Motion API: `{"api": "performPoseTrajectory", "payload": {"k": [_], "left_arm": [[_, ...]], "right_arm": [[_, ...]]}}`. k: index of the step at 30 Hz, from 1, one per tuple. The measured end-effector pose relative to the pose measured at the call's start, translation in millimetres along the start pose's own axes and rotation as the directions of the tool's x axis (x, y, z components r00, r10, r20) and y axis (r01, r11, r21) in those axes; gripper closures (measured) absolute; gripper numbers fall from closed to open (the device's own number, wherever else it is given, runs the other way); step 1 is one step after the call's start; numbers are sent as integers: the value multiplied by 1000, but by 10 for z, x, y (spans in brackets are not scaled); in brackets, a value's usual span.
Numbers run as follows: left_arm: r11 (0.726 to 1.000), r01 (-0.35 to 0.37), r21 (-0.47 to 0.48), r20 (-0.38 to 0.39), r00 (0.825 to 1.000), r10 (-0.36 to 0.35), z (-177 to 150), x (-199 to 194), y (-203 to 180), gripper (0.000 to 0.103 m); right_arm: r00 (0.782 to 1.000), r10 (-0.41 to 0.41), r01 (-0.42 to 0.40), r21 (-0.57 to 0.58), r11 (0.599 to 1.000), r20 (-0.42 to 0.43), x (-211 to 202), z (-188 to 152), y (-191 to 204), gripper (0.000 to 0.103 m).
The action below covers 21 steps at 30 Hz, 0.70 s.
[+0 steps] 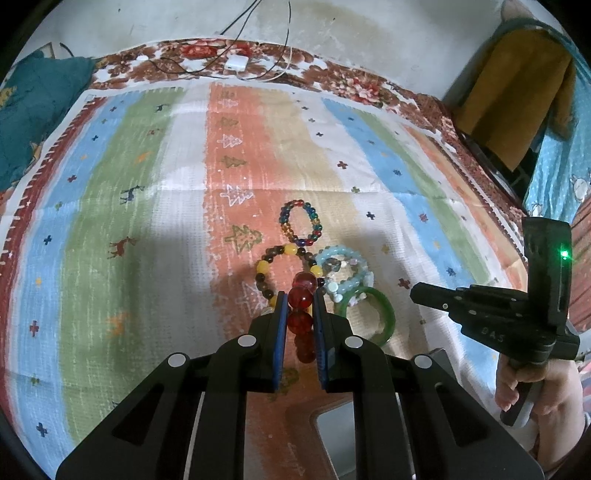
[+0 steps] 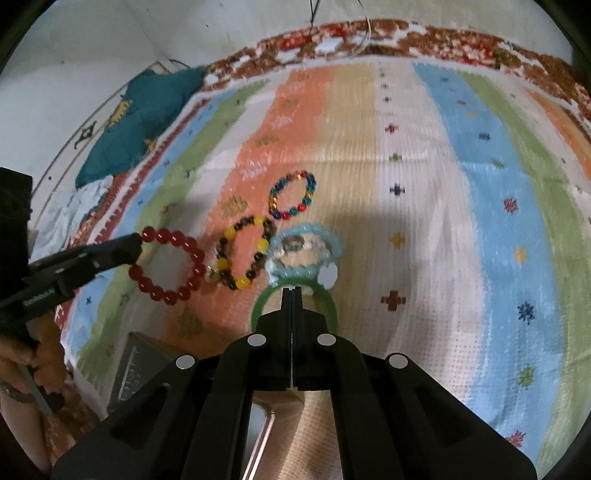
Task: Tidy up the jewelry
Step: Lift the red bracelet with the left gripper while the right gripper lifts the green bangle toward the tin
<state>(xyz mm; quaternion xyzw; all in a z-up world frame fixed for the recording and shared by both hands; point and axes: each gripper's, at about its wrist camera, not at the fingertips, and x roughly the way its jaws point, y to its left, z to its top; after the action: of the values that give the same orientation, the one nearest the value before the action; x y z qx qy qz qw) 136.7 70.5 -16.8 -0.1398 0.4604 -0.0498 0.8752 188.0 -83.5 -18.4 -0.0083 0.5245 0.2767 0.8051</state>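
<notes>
Nearest, the left gripper (image 1: 301, 306) clamps the red bead bracelet (image 1: 302, 295); the right gripper (image 2: 291, 295) is closed, empty, over the green bangle (image 2: 258, 306). Other bracelets lie on the striped cloth (image 1: 147, 221). Beyond: floral blanket (image 1: 332, 74), white wall (image 1: 147, 22).

Striped cloth (image 1: 155, 206) spread flat, bands of blue, green, white, orange and beige, dotted with small crosses, trees and deer. Under it, floral blanket (image 1: 343, 79) in brown and red showing along the far edge. Teal fabric (image 1: 33, 110) bunched at the far left corner. White adapter (image 1: 236, 62) on the blanket, thin cables (image 1: 258, 22) running up the pale wall (image 1: 110, 26). At far right, mustard garment (image 1: 517, 85) hanging over something dark. Grey flat object (image 2: 135, 369) at the near edge, unclear what.
</notes>
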Motion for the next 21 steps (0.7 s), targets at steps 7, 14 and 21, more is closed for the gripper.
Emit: {"api": "performPoseTrajectory", "payload": {"k": [7, 14, 21], "left_arm": [[1000, 9, 8, 2, 1000, -9, 31, -1, -7, 90], [1000, 16, 6, 10, 1000, -17, 48, -12, -2, 90], [1000, 23, -4, 11, 1000, -23, 79, -22, 15, 90]], "right_arm": [[999, -12, 13, 9, 1000, -51, 145, -1, -67, 74], [995, -19, 20, 8, 1000, -101, 304, -5, -90, 73], [988, -36, 37, 6, 999, -152, 480, -19, -126, 73]]}}
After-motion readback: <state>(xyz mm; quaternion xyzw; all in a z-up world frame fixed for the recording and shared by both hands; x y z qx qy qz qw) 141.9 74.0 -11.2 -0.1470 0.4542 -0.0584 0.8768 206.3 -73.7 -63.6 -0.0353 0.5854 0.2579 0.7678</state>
